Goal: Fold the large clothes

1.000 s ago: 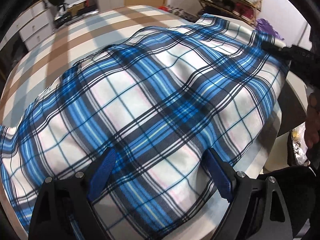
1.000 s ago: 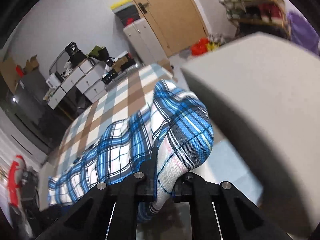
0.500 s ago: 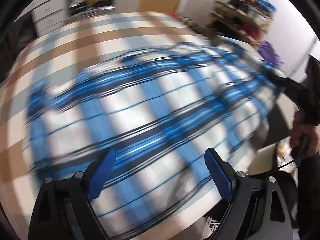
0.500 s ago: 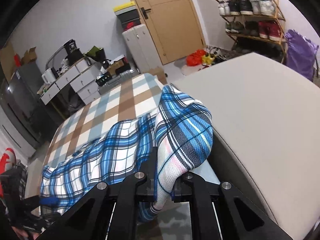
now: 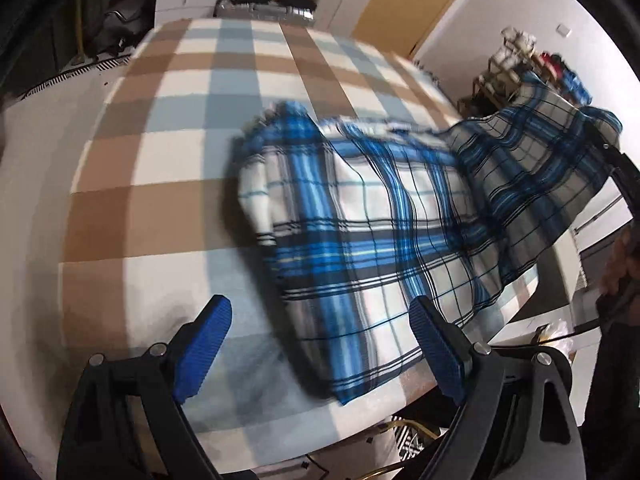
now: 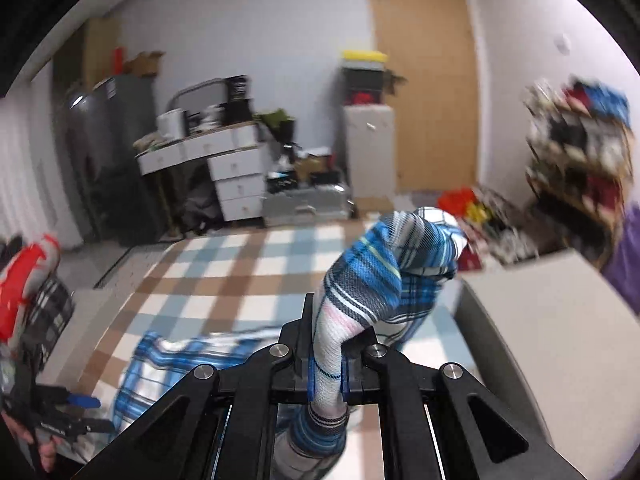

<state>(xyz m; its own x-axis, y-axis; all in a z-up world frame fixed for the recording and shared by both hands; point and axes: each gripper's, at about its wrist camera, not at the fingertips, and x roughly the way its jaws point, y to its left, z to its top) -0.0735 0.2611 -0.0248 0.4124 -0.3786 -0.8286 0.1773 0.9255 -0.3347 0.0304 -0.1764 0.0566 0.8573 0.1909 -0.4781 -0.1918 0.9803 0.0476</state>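
right tool [image 6: 327, 376]: black frame, two blue ribbed pads pinched tight on a bunched fold of the plaid garment [image 5: 372, 240]; cloth rises between the pads in a rounded hump, centre of right wrist view.
left tool [image 5: 320, 348]: jaws spread wide, nothing between them; two blue ribbed pads, bottom of left wrist view, hovering above the surface [image 5: 180, 128] and the garment's near edge.
left tool, other view: seen small at lower left of right wrist view [image 6: 76, 412], held by a hand, blurry.
right tool, other view: dark arm at right edge of left wrist view [image 5: 624, 176], garment corner hanging from it.
garment: one, woven plaid, blue/white/black with thin pink and yellow lines; most of it lies flat on the surface, centre-right of left wrist view; right end lifted, draped in a slack sheet up to the right tool.
surface: one, covered with big checks in brown, pale blue, white; soft-looking.
grey slab [image 6: 560, 320]: one, plain, flat, right of right wrist view.
background: white drawer unit [image 6: 236, 184], wooden door [image 6: 432, 112], shoe rack [image 6: 580, 152], blurred.
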